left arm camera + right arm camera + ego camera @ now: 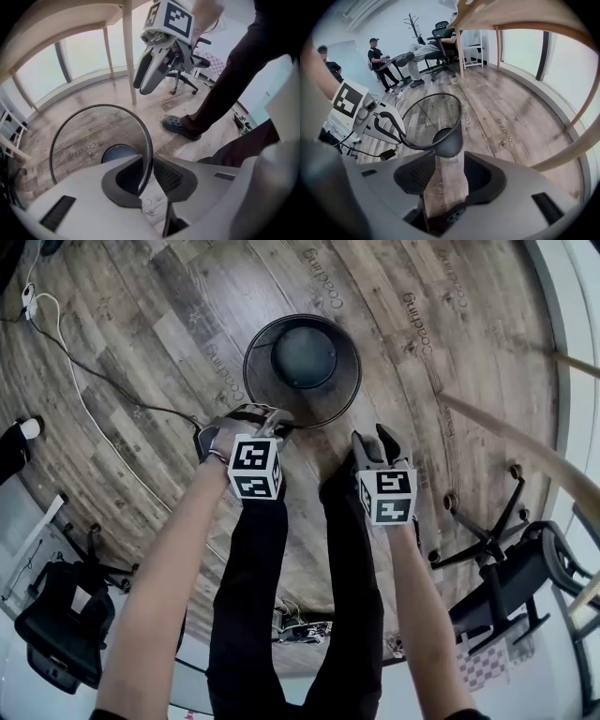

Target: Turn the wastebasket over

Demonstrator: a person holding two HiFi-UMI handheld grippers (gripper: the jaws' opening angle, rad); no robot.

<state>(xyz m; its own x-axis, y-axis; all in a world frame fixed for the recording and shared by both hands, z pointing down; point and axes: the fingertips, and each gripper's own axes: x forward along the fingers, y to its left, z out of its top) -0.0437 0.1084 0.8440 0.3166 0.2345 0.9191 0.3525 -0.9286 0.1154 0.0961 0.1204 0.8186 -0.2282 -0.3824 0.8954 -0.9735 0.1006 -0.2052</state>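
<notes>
Wood floor [141, 362] reads "Coaching"; left tool [149, 174] narrowly straddles wastebasket [302, 371] rim, right tool [449, 174] half-open, empty.

Bare floor [394, 352] beyond the wastebasket [302, 371] open to me, my shoe [180, 125] near it, table leg [497, 427] to its right, cable [94, 418] to its left

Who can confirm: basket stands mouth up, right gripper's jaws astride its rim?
Wrong gripper. The left gripper view shows the left gripper astride the rim of the basket. The right gripper has only floor between its jaws. The basket does stand mouth up.
</notes>
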